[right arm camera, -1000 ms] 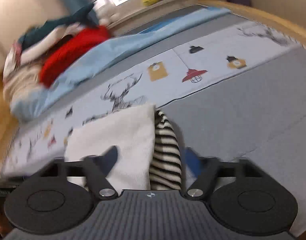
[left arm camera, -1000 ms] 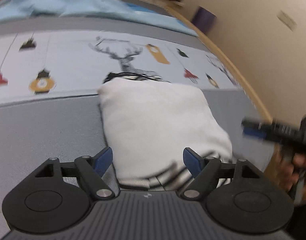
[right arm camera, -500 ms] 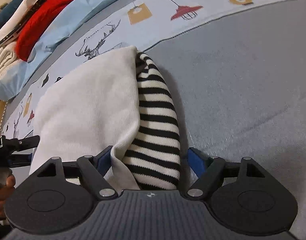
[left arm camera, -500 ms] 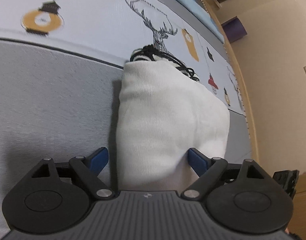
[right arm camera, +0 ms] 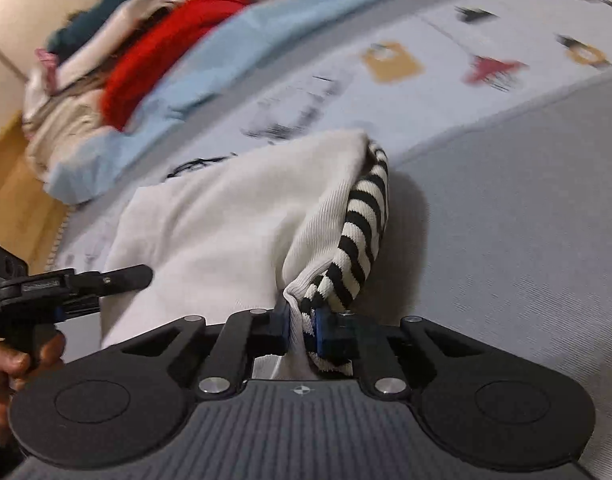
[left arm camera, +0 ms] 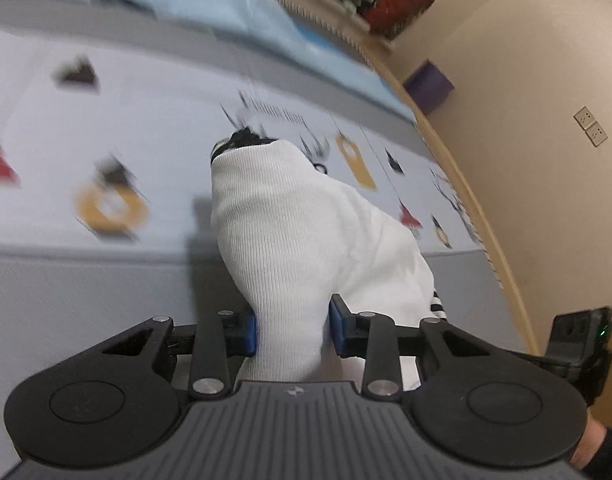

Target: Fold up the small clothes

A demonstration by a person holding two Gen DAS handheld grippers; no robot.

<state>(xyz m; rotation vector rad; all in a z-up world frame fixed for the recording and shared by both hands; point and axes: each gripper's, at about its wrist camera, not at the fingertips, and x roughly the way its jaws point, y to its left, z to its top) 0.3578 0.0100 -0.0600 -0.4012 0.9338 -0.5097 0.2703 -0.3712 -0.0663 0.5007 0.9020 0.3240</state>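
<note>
Now that both my tongs, apart half a second ago, have clamped the white ribbed garment with black-and-white striped sleeve (right arm camera: 234,220), my left gripper (left arm camera: 292,330) and right gripper (right arm camera: 300,326) can lift its near edge to fold.

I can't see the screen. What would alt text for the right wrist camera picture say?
The right gripper is shut on the near edge of a folded white garment with a black-and-white striped layer, on a grey and patterned bedcover. At the left edge, the left gripper reaches onto the white cloth; a blurred clothes pile lies behind.
</note>
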